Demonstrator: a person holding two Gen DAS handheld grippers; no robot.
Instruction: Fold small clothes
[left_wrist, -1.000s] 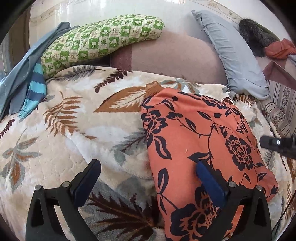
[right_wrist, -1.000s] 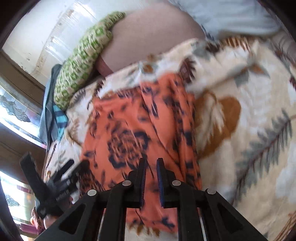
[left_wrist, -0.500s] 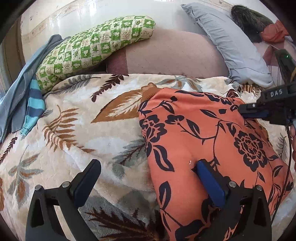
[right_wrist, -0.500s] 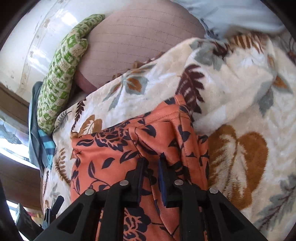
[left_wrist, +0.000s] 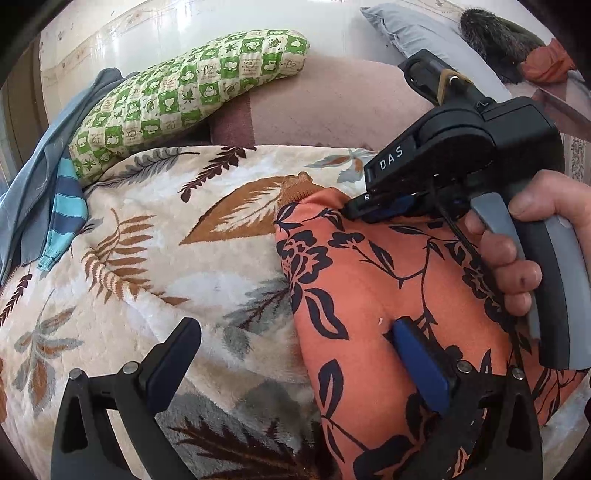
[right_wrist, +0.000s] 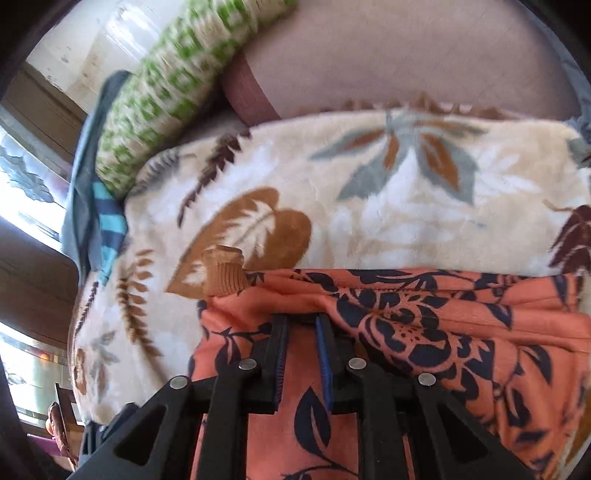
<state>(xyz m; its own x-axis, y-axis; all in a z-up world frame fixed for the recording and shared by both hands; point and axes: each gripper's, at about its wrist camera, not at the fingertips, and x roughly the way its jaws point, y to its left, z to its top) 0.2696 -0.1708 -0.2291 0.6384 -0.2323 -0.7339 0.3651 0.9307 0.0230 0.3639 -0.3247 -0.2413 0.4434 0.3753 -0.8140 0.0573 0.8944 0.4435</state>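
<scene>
orange floral garment (left_wrist: 373, 295) on leaf blanket (left_wrist: 166, 266), left gripper (left_wrist: 295, 350) spread wide over its edge, right gripper (right_wrist: 301, 325) nearly closed, pinching a fold near the top edge

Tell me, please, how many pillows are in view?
2: the green checked pillow lies at the far left, beyond the leaf-print blanket; the grey pillow lies at the far right, partly behind the right claw. Others may be hidden.

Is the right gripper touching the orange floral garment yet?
Touching. In the left wrist view the right gripper has its tips pressed into the orange floral garment at its far edge.
</scene>
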